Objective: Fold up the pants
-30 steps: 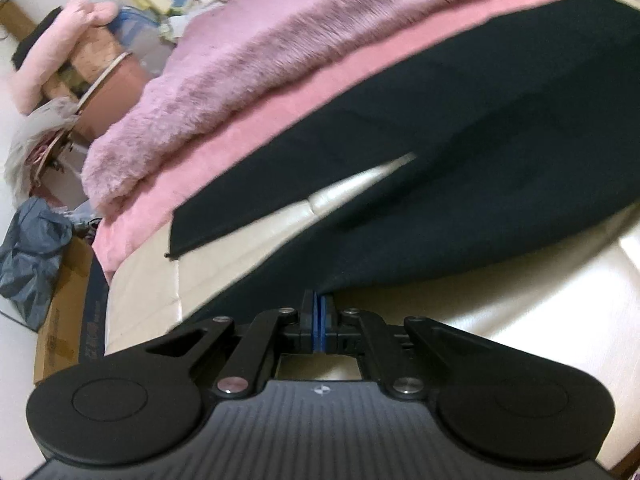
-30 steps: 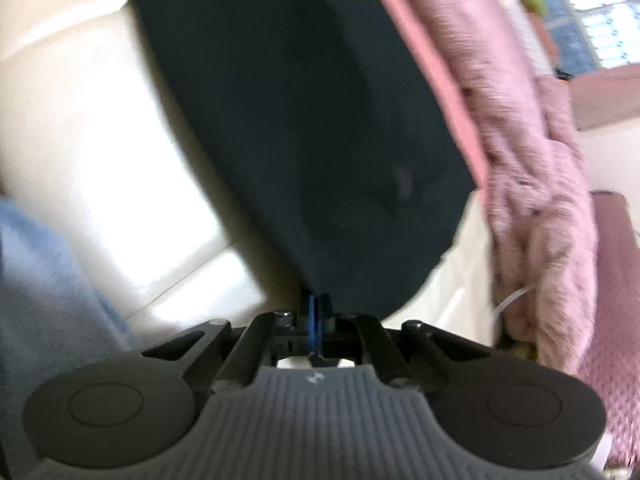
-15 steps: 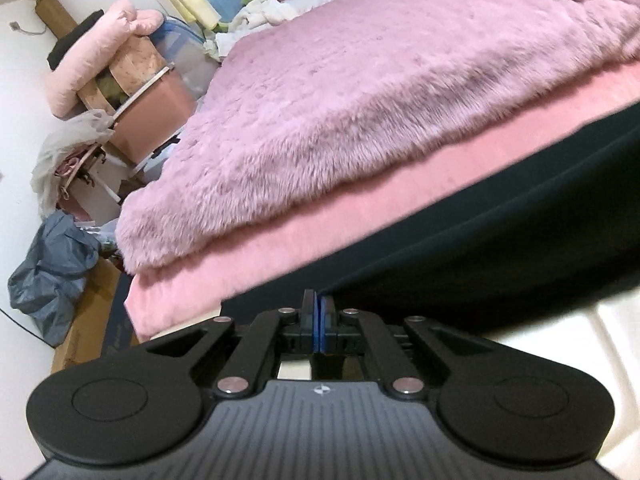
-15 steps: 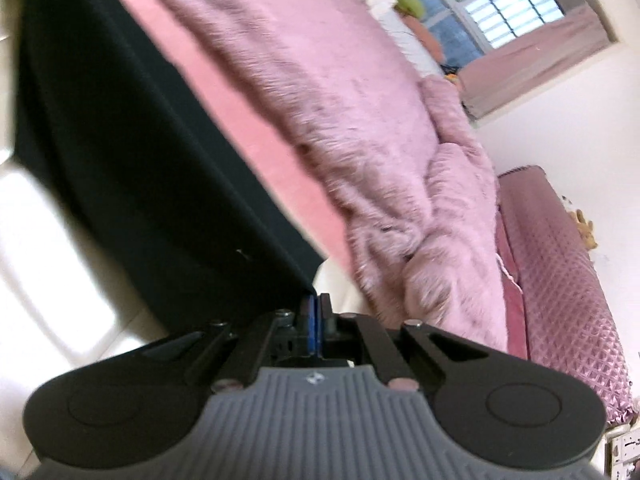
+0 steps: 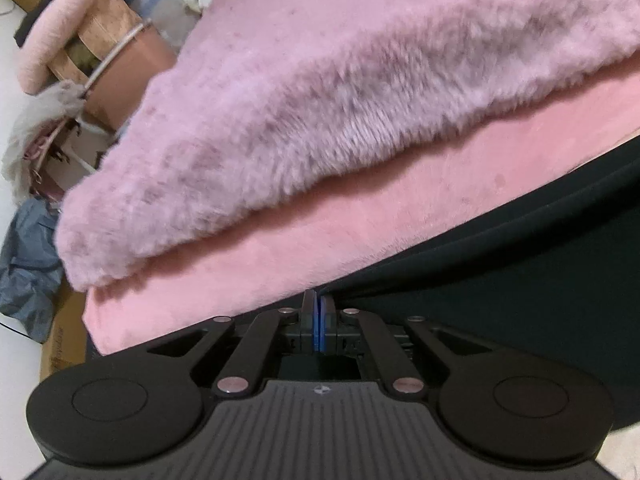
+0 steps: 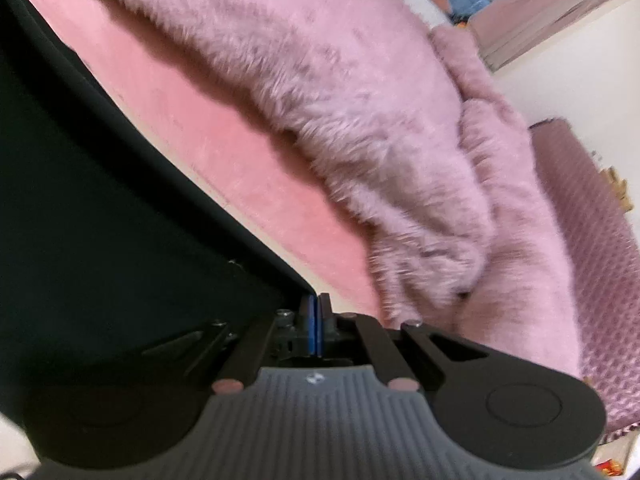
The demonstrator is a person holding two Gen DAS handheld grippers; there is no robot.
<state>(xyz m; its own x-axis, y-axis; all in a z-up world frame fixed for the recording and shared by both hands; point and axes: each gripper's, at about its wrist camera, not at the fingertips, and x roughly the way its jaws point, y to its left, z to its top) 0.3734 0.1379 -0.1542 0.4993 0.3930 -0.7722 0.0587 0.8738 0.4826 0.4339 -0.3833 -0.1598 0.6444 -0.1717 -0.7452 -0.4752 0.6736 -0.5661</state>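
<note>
Black pants (image 5: 500,280) run past both views' edges.

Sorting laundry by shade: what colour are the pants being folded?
Black pants, plain; clearest in the left wrist view.

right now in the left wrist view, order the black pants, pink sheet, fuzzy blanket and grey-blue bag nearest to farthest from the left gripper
1. black pants, clamped in the left gripper, spreading right
2. pink sheet, just beyond
3. fuzzy blanket, above the sheet
4. grey-blue bag, far left, off the bed
</note>
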